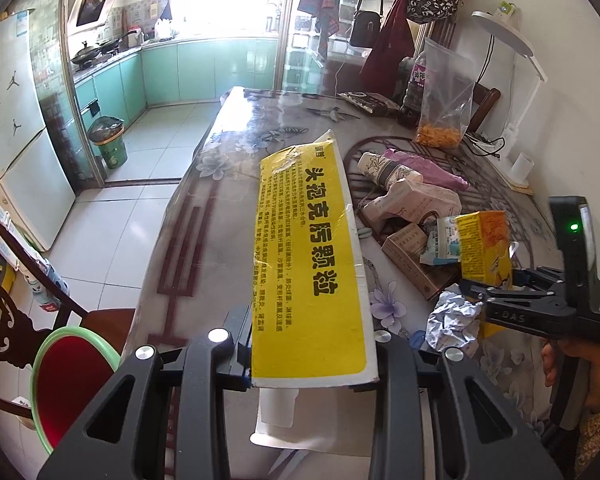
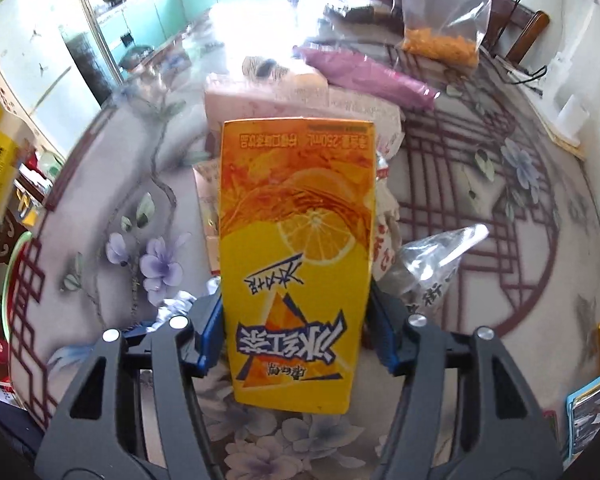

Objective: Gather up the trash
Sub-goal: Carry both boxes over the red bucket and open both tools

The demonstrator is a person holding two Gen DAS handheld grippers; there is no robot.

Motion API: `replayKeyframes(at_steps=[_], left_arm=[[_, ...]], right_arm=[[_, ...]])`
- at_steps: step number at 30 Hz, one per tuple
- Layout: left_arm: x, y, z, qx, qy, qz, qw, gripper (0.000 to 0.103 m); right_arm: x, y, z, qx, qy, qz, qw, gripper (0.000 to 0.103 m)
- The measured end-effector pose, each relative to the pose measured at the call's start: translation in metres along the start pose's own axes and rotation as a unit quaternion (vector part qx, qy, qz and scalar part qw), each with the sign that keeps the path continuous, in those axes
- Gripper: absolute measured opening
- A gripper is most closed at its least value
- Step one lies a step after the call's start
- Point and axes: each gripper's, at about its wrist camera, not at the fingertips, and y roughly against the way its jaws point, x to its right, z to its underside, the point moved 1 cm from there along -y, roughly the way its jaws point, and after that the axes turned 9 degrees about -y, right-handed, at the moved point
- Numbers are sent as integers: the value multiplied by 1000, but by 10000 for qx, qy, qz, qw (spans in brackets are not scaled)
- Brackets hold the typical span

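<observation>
Left gripper (image 1: pixel 312 360): clamped on yellow box (image 1: pixel 308 256) | Right gripper (image 2: pixel 296 336): clamped on orange carton (image 2: pixel 296 248), crumpled paper (image 2: pixel 176 308) left of jaws

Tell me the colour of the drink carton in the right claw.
Yellow and orange drink carton with a lemon-slice picture; clearest in the right wrist view.

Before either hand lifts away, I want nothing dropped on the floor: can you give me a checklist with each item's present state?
1. Left gripper clamped on the yellow medicine box: ok.
2. Right gripper with blue pads against the iced tea carton: ok, pads touch both sides.
3. Carton clear of the crumpled paper: cannot tell.
4. Green-rimmed basin within view for dropping: ok.
5. More trash left on the table: not ok, pink box and paper cup remain.
</observation>
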Motion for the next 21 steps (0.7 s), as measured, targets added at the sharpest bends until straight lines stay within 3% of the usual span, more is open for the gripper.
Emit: replayKeyframes(at_steps=[9,21], left_arm=[[-6,4,1,74,99,-2,9999,29],[-51,50,13,342,550,-252,9976,29]], right_arm=[[-18,72,19,688,98,-479,9964,58],[-102,107,58,640,578,-1366,9869,58]])
